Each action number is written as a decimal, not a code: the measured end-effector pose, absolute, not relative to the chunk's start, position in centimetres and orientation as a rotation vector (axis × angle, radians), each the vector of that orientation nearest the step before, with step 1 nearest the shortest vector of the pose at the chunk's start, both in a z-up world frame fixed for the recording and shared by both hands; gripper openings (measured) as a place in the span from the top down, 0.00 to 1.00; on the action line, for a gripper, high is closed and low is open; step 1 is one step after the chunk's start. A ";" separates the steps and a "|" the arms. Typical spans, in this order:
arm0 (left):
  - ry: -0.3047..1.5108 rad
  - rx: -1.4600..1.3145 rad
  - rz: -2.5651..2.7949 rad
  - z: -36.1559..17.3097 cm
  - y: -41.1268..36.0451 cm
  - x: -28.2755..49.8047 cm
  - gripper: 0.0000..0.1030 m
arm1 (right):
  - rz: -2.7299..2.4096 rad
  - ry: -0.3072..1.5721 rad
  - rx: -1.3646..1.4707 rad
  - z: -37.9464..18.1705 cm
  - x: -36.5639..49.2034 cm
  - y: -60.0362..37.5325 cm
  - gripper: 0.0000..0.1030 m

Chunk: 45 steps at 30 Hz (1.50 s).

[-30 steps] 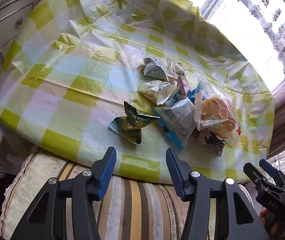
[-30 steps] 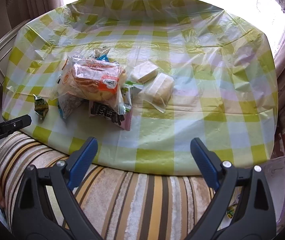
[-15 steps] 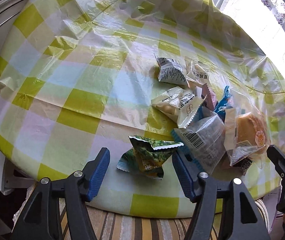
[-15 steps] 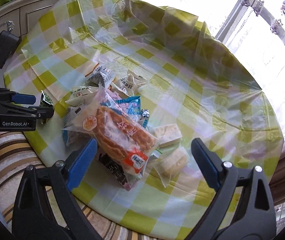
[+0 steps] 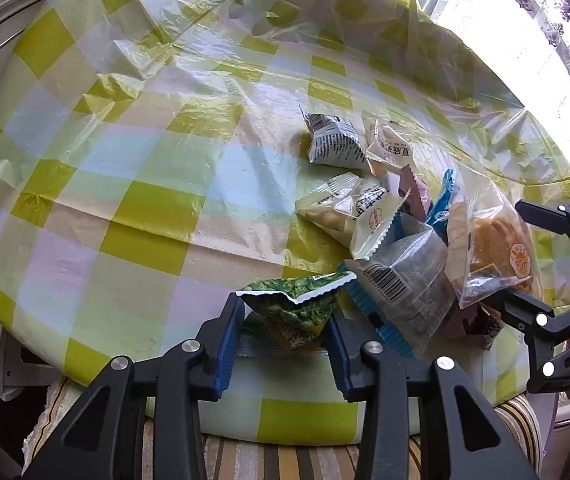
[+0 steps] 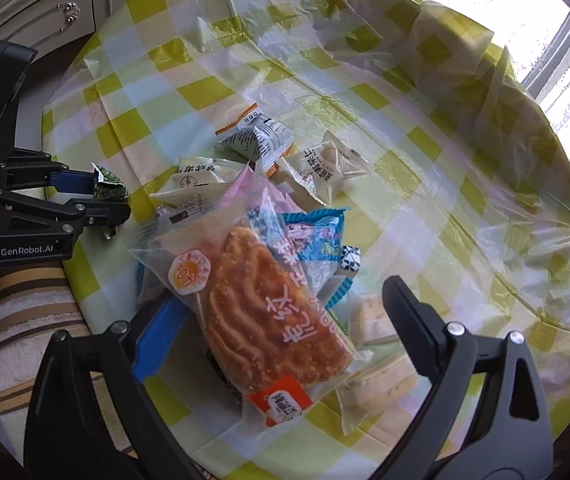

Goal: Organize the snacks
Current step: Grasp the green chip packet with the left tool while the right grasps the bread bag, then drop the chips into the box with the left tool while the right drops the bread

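Left wrist view: my left gripper has just been closing its jaws onto the green packet at the table's near edge, separating it from the pile. My right gripper, jaws wide apart, straddles the pastry bag, nothing gripped.

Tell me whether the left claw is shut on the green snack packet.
Shut on it: the left claw has just been closing, and its blue pads press both sides of the crinkled green foil packet.
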<state>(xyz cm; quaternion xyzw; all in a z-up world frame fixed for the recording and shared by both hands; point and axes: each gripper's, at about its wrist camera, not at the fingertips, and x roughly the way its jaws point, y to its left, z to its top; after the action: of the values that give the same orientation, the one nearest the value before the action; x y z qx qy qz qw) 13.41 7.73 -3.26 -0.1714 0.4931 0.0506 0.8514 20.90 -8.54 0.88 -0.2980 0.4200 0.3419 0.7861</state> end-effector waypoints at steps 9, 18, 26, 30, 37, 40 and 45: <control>0.992 -0.375 0.098 -2.5 7.9 12.5 0.61 | 0.569 1.031 -0.280 -0.2 20.7 -11.6 0.46; 0.926 -0.334 0.084 -0.6 6.5 11.6 0.63 | 0.373 0.996 -0.115 0.3 17.3 -14.3 0.51; 0.898 -0.282 0.022 0.8 3.1 10.8 0.70 | 0.258 0.932 -0.048 1.7 15.8 -17.2 0.52; 0.902 -0.255 -0.009 1.1 1.2 10.7 0.70 | 0.237 0.923 -0.023 1.8 15.1 -18.5 0.52; 0.897 -0.223 -0.042 1.9 -1.0 10.2 0.70 | 0.210 0.916 0.011 2.0 14.3 -20.3 0.52; 0.899 -0.211 -0.067 2.1 -2.2 9.9 0.70 | 0.197 0.917 0.024 2.0 14.0 -21.1 0.52; 0.907 -0.195 -0.126 2.5 -4.6 9.7 0.70 | 0.178 0.918 0.046 2.1 13.4 -22.7 0.52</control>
<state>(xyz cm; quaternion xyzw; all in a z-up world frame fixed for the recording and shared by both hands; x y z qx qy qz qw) 9.67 -4.56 2.49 -0.0938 0.4372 -0.0605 0.8924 13.42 -22.74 2.06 0.0221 0.4426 0.0857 0.8923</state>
